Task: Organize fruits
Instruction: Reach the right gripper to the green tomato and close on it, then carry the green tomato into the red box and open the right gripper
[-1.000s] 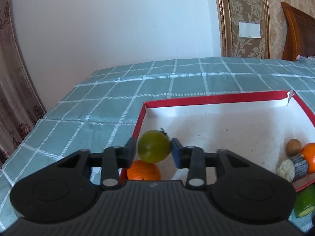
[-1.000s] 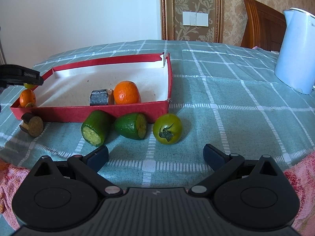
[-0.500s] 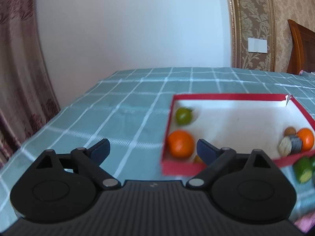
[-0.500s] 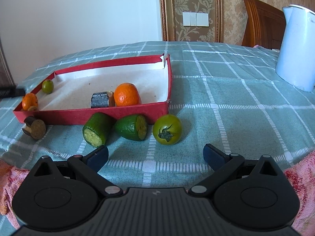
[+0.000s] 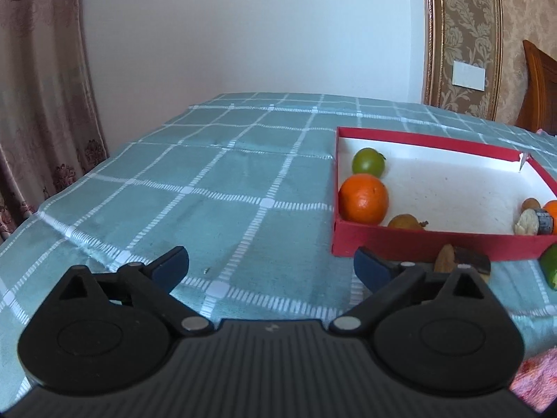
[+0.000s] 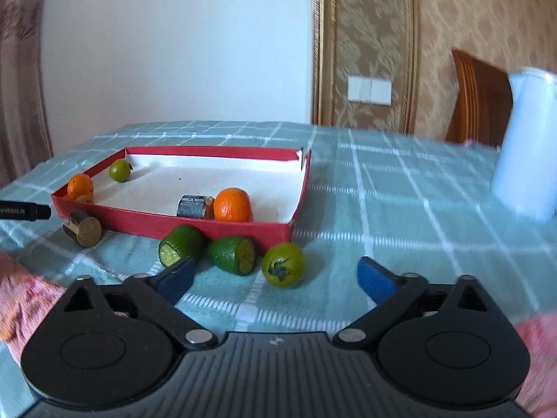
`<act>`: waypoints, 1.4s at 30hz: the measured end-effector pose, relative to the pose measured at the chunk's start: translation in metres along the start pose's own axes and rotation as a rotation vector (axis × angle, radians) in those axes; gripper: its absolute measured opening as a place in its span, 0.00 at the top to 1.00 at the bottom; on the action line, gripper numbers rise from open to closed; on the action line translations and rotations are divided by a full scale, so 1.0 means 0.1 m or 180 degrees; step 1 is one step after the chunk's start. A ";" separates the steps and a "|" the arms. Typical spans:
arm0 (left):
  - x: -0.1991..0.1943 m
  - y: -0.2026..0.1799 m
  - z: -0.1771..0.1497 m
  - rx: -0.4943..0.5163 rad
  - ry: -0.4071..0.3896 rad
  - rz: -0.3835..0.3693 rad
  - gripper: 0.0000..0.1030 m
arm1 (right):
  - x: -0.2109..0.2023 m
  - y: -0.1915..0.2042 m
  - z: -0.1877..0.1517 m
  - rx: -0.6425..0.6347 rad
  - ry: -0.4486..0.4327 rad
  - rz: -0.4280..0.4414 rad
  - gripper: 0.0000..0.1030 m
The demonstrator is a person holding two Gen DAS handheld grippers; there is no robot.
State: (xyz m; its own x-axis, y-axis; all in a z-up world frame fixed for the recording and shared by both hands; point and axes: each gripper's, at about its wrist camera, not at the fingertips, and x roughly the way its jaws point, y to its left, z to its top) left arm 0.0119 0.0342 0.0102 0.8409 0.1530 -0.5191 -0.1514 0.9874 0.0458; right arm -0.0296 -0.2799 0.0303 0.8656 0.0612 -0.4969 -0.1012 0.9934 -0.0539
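The left gripper [image 5: 271,266] is spread wide and holds nothing, over the checked cloth [image 5: 216,181] beside the left end of the red tray [image 5: 417,242]. In the tray's left end a green tomato [image 5: 368,162] lies by the far corner, an orange [image 5: 363,199] just nearer, and a small brown fruit [image 5: 405,222] against the near wall. At the right end sit a second orange [image 6: 232,205] and a dark cut piece [image 6: 191,206], touching.

The right gripper [image 6: 275,278] is also wide and empty. Outside the tray's near wall lie a brown cut piece [image 6: 83,231], two green halves [image 6: 181,245] [image 6: 233,254] and a second tomato [image 6: 283,264]. A white kettle [image 6: 525,146] stands near the table's right edge.
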 end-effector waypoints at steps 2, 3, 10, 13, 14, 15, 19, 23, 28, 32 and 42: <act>0.01 0.03 0.00 -0.0045 0.0022 -0.0025 0.01 | 0.04 -0.02 0.02 -0.0037 0.0016 -0.0027 0.11; 0.01 0.05 0.00 -0.0075 0.0034 -0.0048 0.01 | 0.06 -0.04 0.03 -0.0044 0.0032 -0.0049 0.19; 0.04 0.06 0.01 -0.0111 0.0070 -0.0086 0.01 | 0.21 -0.18 0.05 -0.0009 0.0207 -0.0024 0.46; 0.04 0.06 0.00 -0.0111 0.0076 -0.0093 0.01 | 0.24 -0.14 0.07 -0.0085 0.0221 0.0032 0.57; 0.05 0.06 0.00 -0.0113 0.0079 -0.0094 0.01 | 0.25 -0.13 0.08 -0.0098 0.0231 0.0056 0.59; 0.05 0.06 0.00 -0.0113 0.0077 -0.0091 0.01 | 0.26 -0.11 0.08 -0.0113 0.0238 0.0068 0.62; 0.05 0.06 0.00 -0.0111 0.0085 -0.0092 0.01 | 0.32 -0.08 0.09 -0.0115 0.0290 0.0124 0.68; 0.06 0.05 0.00 -0.0099 0.0099 -0.0093 0.01 | 0.33 -0.11 0.07 -0.0036 0.0251 0.0168 0.68; 0.07 0.03 0.00 -0.0063 0.0109 -0.0042 0.01 | 0.32 -0.13 0.06 0.0016 0.0218 0.0182 0.69; 0.07 0.01 0.00 -0.0047 0.0115 -0.0003 0.01 | 0.22 -0.17 0.08 0.0102 0.0082 0.0159 0.69; 0.06 0.02 0.00 -0.0065 0.0119 -0.0007 0.01 | -0.07 -0.09 0.27 0.0099 -0.0221 0.0203 0.69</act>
State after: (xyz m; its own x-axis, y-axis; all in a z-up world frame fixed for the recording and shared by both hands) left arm 0.0170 0.0368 0.0072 0.8213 0.1490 -0.5507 -0.1605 0.9867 0.0276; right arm -0.0217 -0.2868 0.0582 0.8899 0.1298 -0.4372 -0.1428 0.9898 0.0032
